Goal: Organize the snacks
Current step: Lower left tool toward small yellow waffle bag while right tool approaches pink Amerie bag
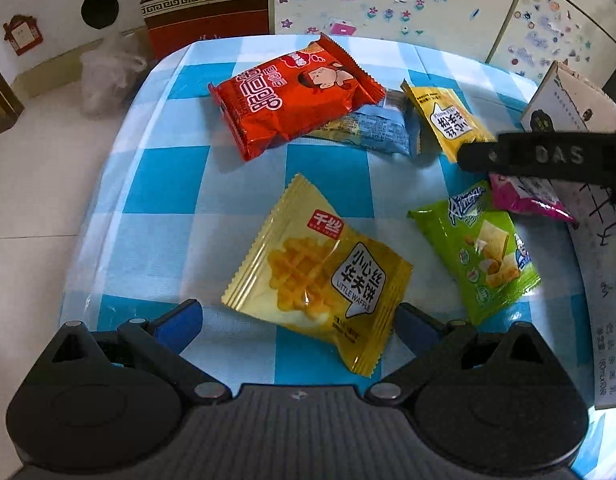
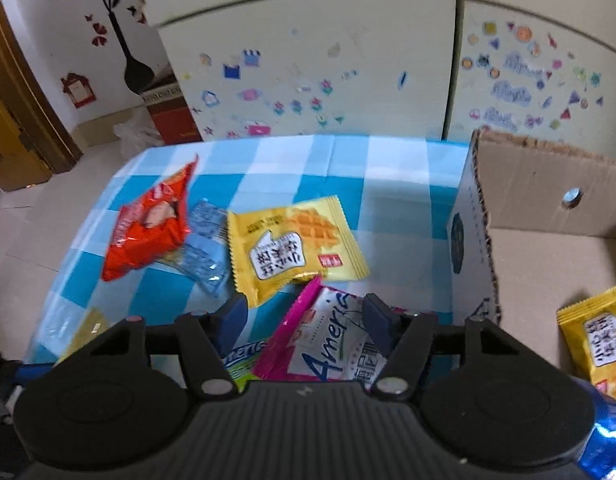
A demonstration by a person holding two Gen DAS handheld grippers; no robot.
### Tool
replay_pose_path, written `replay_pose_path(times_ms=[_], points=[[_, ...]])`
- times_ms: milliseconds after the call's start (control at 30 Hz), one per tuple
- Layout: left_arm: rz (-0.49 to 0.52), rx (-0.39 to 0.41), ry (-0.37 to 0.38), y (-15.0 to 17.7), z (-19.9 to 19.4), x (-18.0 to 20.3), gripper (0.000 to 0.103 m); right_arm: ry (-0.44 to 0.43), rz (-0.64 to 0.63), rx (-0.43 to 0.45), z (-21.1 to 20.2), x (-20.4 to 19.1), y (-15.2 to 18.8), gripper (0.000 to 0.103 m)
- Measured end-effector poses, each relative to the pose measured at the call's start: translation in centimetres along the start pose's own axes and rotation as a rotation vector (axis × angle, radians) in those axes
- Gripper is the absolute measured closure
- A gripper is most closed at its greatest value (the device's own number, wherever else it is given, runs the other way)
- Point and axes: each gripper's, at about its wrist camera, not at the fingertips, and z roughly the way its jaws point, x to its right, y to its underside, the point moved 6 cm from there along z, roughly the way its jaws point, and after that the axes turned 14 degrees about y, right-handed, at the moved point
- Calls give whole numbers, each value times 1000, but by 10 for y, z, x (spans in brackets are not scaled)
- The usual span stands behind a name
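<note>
Both jaws apart — waffle packet (image 1: 319, 276) between left, pink packet (image 2: 327, 336) between right.

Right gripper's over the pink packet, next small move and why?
Probably lower the right gripper a little and close on the pink packet. Its jaws are open with the packet lying between and below them, not pinched, and the cardboard box right beside it already holds a yellow packet.
</note>
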Motion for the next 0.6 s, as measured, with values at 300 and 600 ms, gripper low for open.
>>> replay_pose_path(times_ms=[300, 600], points=[[11, -31, 16, -3, 2, -1, 0, -66, -10, -45, 0, -5, 0, 24], [5, -46, 19, 0, -2, -7, 0, -174, 48, -168, -17, -2, 20, 24]])
